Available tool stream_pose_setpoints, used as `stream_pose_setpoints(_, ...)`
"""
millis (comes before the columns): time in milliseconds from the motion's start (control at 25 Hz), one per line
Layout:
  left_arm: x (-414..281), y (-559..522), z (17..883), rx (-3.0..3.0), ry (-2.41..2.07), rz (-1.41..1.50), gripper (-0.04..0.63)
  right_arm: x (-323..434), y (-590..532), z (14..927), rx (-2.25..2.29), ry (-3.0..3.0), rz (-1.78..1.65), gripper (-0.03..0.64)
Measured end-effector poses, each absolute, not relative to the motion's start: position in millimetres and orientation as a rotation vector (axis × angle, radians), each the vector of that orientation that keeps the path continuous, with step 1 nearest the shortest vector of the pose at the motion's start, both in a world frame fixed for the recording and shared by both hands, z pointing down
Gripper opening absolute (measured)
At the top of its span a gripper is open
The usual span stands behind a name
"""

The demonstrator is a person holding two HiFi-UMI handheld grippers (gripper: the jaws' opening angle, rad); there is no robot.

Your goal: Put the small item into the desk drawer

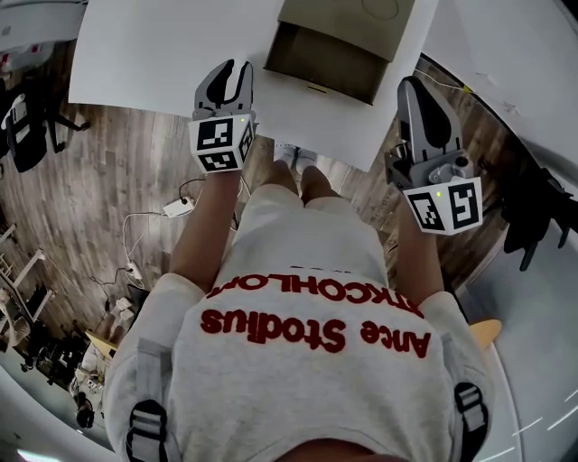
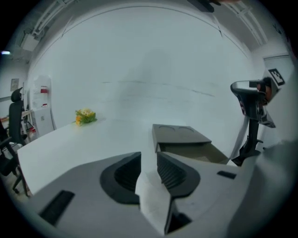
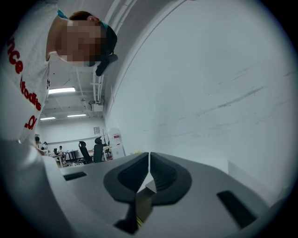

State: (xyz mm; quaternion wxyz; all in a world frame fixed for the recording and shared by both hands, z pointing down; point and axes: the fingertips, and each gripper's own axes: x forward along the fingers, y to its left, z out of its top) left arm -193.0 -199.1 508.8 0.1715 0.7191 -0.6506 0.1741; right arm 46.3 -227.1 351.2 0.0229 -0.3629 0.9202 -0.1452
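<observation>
A small tan drawer box (image 1: 357, 20) stands on the white desk (image 1: 153, 54), its drawer (image 1: 316, 59) pulled out toward me. In the left gripper view the box (image 2: 179, 135) is just ahead to the right, and its drawer (image 2: 209, 152) looks empty. A small yellow-green item (image 2: 85, 116) lies far off on the desk's left side. My left gripper (image 1: 235, 79) (image 2: 149, 162) hovers at the desk edge left of the drawer, open, with nothing between its fingers. My right gripper (image 1: 423, 108) (image 3: 149, 160) hangs right of the drawer, shut and empty; it also shows in the left gripper view (image 2: 253, 104).
The desk's near edge (image 1: 298, 135) runs just past both grippers, with wood floor below. A power strip with cables (image 1: 176, 207) lies on the floor at left. Office chairs stand at far left (image 1: 23, 126) and far right (image 1: 537, 212).
</observation>
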Motion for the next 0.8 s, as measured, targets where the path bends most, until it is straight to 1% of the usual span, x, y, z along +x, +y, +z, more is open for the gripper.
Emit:
stream_pose_setpoints(400,-199,-195,564,1.872,-1.823,0.688,0.151,51,-222,367,-1.099,2.857,-0.522,0.009)
stream_pose_setpoints(640,-205,-196,578,1.792,-1.814,0.705,0.153,56,-222,369,-1.09,2.853,-0.544,0.008)
stream_pose_setpoints(800,-203,-196,577,1.798,-1.819,0.708,0.143,61,-220,368,-1.087,2.846,-0.545,0.008)
